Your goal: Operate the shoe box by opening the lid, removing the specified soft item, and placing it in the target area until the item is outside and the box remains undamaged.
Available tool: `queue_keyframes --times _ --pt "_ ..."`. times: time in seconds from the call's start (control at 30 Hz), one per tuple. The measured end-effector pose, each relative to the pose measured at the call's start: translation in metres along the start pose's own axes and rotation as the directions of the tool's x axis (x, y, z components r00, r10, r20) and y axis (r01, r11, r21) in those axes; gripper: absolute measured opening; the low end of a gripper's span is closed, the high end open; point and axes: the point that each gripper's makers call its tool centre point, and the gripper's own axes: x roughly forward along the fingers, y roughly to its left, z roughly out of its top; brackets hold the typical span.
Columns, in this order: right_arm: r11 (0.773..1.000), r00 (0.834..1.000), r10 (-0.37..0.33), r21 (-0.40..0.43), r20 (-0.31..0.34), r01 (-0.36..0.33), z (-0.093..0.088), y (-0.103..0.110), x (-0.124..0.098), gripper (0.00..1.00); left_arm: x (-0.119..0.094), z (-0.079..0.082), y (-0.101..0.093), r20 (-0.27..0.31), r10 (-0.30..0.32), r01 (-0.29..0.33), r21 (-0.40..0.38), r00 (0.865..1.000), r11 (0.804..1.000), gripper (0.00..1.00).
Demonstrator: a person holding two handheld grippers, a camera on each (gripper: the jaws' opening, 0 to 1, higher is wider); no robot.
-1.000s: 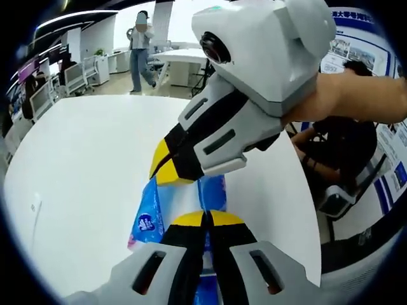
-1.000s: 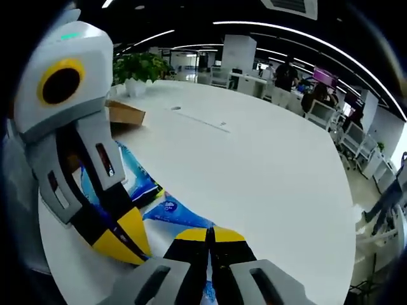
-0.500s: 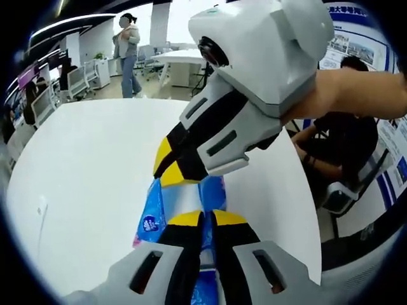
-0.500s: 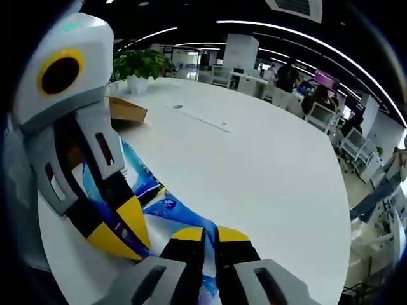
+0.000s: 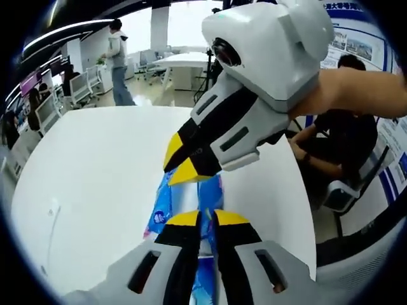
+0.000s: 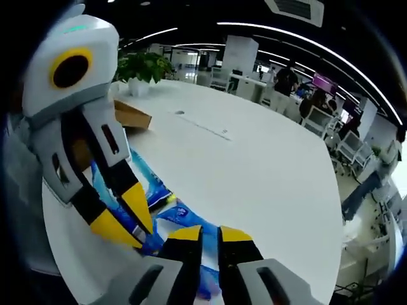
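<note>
A blue plastic tissue pack (image 5: 164, 204) lies on the white table (image 5: 95, 165), stretched between both grippers. My left gripper (image 5: 206, 220) is shut on its near end, with blue wrap showing in the narrow gap. My right gripper (image 5: 172, 173) reaches in from the upper right, its yellow tips just above the pack's far end. In the right gripper view, my right gripper (image 6: 210, 234) has its jaws a little apart over the pack (image 6: 181, 215), and the left gripper (image 6: 145, 236) pinches the pack from the left. The brown shoe box (image 6: 130, 115) sits behind.
A potted plant (image 6: 141, 66) stands at the table's far edge. A seated person (image 5: 346, 136) is close to the table's right side, and another person (image 5: 117, 60) walks in the background. Office chairs (image 6: 346, 143) stand beyond the table.
My right gripper's jaws have parted slightly. Both grippers and the pack have shifted a little across the table. The walking person has moved left.
</note>
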Motion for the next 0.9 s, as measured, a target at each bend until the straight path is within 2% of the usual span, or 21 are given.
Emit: queue_keyframes --times 0.47,0.9 --pt "1.0 1.0 -0.018 -0.009 0.01 0.018 0.016 0.024 -0.03 0.14 -0.052 -0.012 -0.007 0.029 0.067 -0.066 -0.047 0.997 0.997 0.15" --pt "0.999 0.999 -0.039 0.017 0.018 0.039 0.03 0.06 -0.05 0.33 -0.109 -0.026 -0.015 0.086 0.12 -0.113 -0.084 0.989 0.99 0.27"
